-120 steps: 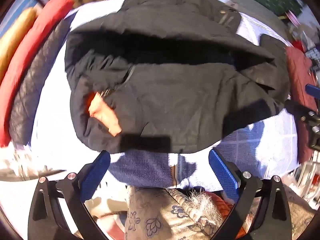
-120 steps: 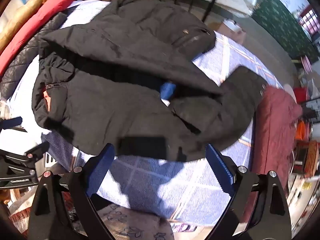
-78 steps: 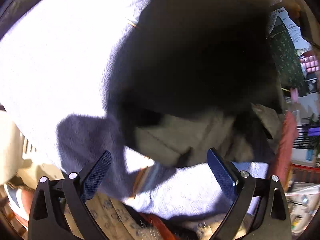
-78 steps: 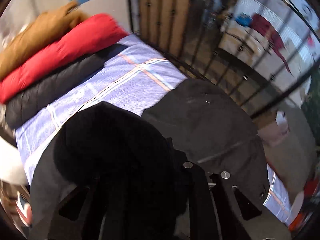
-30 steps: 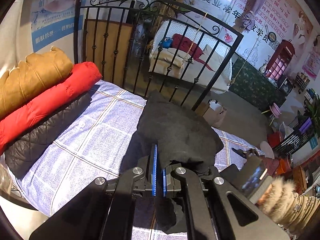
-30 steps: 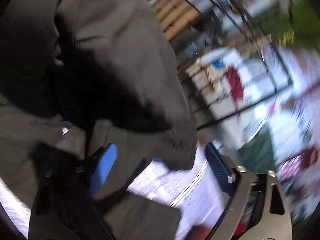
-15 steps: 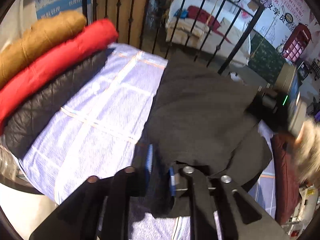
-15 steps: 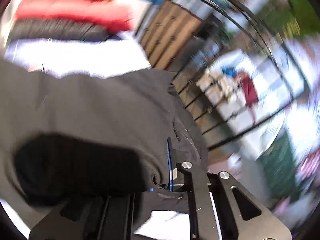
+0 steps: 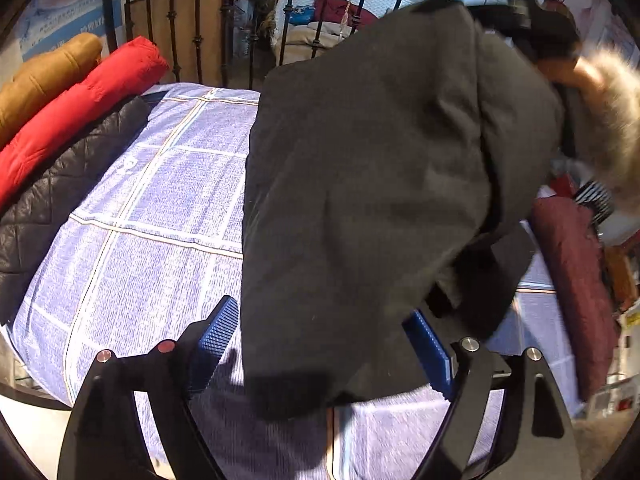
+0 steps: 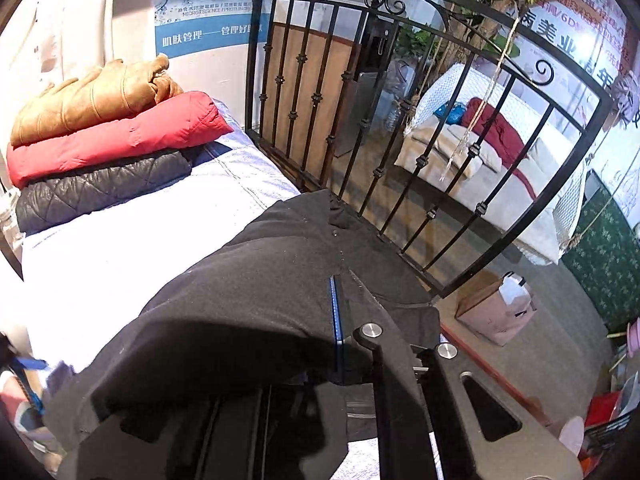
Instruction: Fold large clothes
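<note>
1. We hold the dark grey coat (image 9: pixel 360 168) up over the bed (image 9: pixel 152 208), towards its right side near the iron footboard (image 10: pixel 400 128); it hangs loose and unfolded.
2. Our right tool (image 10: pixel 336 320) is clamped tight on a fold of the coat.
3. Our left tool (image 9: pixel 320 344) has just been opening; its jaws stand wide, the coat's lower hem hanging between them without being pressed.
4. At the bed's far left edge three folded jackets are stacked: tan (image 10: pixel 92 100), red (image 10: pixel 120 140), black quilted (image 10: pixel 100 188). We judge those done.
5. This coat still needs laying flat and folding.
6. The wall poster (image 10: pixel 204 12) reads "MICROESSENCE / PROTEIN"; the rest is too small to read reliably.
</note>
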Tool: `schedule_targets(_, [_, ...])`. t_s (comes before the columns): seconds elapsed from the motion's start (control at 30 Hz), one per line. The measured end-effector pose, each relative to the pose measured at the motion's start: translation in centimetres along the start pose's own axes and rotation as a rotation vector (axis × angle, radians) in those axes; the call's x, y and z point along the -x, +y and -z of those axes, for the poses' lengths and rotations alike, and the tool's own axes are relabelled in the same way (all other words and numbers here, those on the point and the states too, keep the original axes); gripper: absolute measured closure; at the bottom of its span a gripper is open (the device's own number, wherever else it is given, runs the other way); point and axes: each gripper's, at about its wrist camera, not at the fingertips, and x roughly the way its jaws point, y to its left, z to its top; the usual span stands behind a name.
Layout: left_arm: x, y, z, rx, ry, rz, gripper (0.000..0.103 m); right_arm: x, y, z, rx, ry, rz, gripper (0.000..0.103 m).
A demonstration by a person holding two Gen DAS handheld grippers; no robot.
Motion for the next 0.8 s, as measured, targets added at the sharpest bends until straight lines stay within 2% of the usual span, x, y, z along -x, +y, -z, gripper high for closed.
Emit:
schedule_targets(0.1, [-3.0,-1.8,0.4,-0.04,0.072,-0.05,0.023,0.2,-0.3,0.2,-0.015,0.01,0.0,0.094])
schedule_targets(0.17, [-3.4,-2.6,0.8,-0.062,0.061,-0.116,0.024,0.9,-0.6,0.6,-0.033,0.012,-0.001,0.094])
schedule_targets(0.23, [-3.9,-2.5,0.7,-0.084,0.069,-0.205,0.053,2.4,-0.9,1.1,-0.051,-0.006,-0.006,0.094])
schedule_targets(0.27, [-4.0,-2.0,0.3,-0.066,0.077,-0.211,0.077,3.8,-0.9,1.4,-0.062,-0.026,-0.01,0.094])
schedule_targets(0.3, [-3.5,-1.0,-0.3,-0.016,0.071,-0.182,0.094,4.8,-0.8,1.8,-0.064,-0.036,-0.013,0.094])
schedule_targets(0.33, [-2.7,0.2,-1.2,0.039,0.06,-0.154,0.097,5.6,-0.6,2.1,-0.063,-0.045,-0.013,0.095])
schedule_targets(0.43, [1.7,2.7,-3.9,0.135,-0.025,-0.109,0.099,9.5,-0.5,3.2,-0.089,-0.084,-0.006,0.095])
schedule_targets(0.5, [6.6,4.5,-6.1,0.187,-0.118,-0.042,0.1,13.0,-1.4,3.6,-0.143,-0.129,0.005,0.096])
schedule_targets(0.57, [11.3,5.1,-8.1,0.183,-0.198,0.037,0.1,17.2,-2.7,3.6,-0.201,-0.192,0.008,0.096])
schedule_targets(0.7, [21.3,1.6,-11.5,-0.03,-0.389,0.026,0.1,27.0,-3.8,3.2,-0.202,-0.342,0.068,0.096])
schedule_targets(0.8, [29.6,-0.2,-13.2,-0.111,-0.532,0.07,0.1,35.6,-4.3,3.3,-0.197,-0.486,0.103,0.096])
